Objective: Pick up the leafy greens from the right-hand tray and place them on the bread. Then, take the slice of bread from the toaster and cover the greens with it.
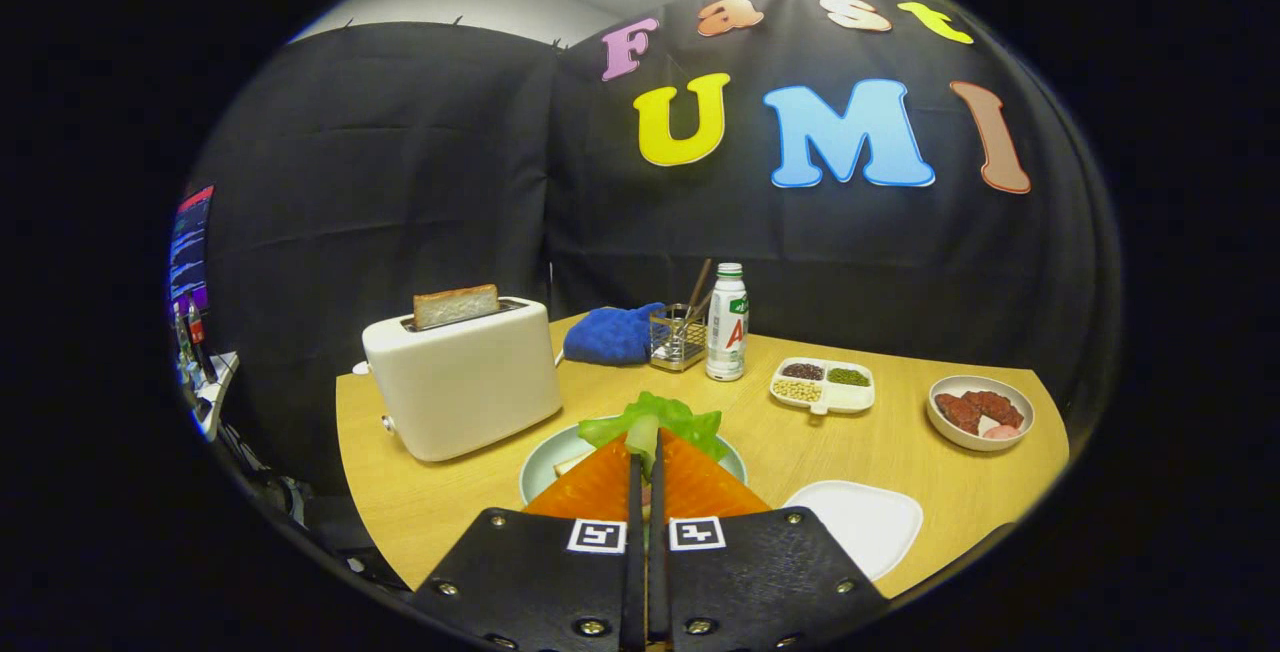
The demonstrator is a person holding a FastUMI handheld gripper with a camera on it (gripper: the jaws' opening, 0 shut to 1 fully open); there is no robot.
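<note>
- Your jaws [643, 452] were clenched almost together, both fingers pinching the pale stalk of the leafy greens [655, 419] at their tips.
- The leafy greens fanned out just beyond the fingertips, held over the round plate [540, 467].
- The plate sat on the surface [800, 442] directly under your jaws; a pale corner of what looked like bread [568, 463] showed on it, just left of the fingers.
- The toaster [465, 377] stood just left of the plate and slightly farther away, with a slice of bread [456, 304] standing upright in its slot.
- An empty white tray [868, 524] lay near the plate, on its right.
- Farther out, right of the plate, a divided dish [823, 385] held small heaps of beans or grains in its compartments.
- Well to the right of the plate, a bowl [980, 412] held reddish-brown pieces; you could not tell what they were.
- Behind the plate, toward the booth wall, a bottle [727, 322] stood upright, touching or just beside a wire holder [677, 336] with sticks in it.
- A blue cloth [612, 334] lay just left of that holder, behind the toaster's right end.
</note>
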